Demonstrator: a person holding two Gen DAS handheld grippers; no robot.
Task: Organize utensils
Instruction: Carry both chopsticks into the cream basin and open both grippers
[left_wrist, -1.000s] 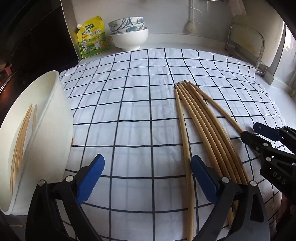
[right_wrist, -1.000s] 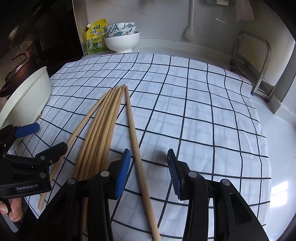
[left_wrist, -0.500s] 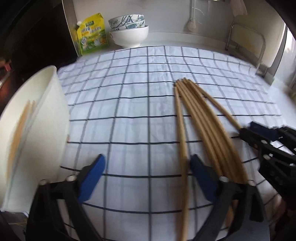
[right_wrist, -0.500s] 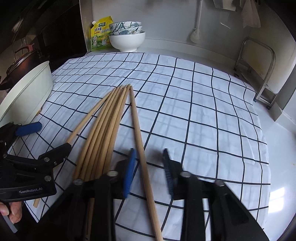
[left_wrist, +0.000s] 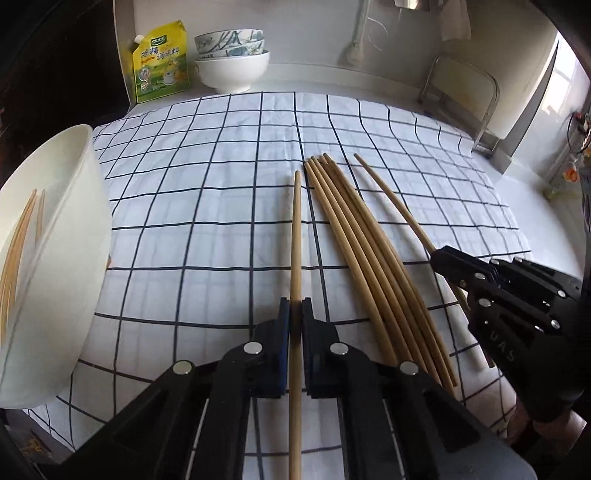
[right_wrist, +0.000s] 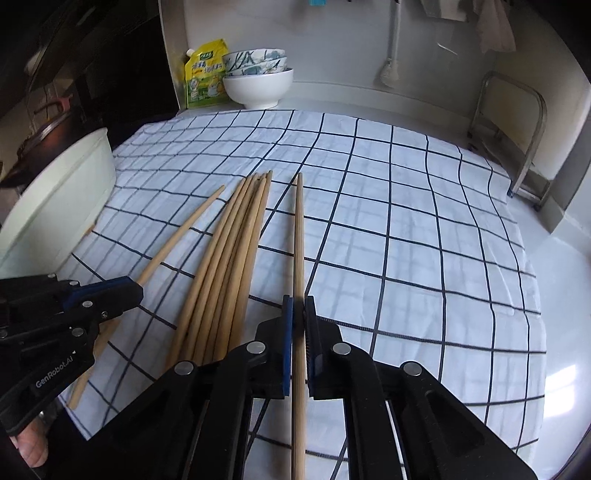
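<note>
Several long wooden chopsticks (left_wrist: 354, 236) lie bundled on a white checked cloth (left_wrist: 207, 206); they also show in the right wrist view (right_wrist: 236, 251). My left gripper (left_wrist: 295, 314) is shut on one chopstick (left_wrist: 296, 229), held apart to the left of the bundle. My right gripper (right_wrist: 298, 310) is shut on another chopstick (right_wrist: 299, 229), right of the bundle. Each gripper shows in the other's view, the right one (left_wrist: 458, 266) and the left one (right_wrist: 122, 291). A white tub (left_wrist: 48, 236) at the left holds a few chopsticks (left_wrist: 22, 236).
Stacked bowls (left_wrist: 232, 59) and a yellow pouch (left_wrist: 159, 62) stand at the back by the wall. A metal rack (left_wrist: 461, 99) stands at the back right. A dark pot (right_wrist: 40, 136) sits beyond the tub (right_wrist: 55, 206) on the left.
Both grippers have closed, each on one outer chopstick of the bundle. The two held chopsticks now lie apart from the others.
</note>
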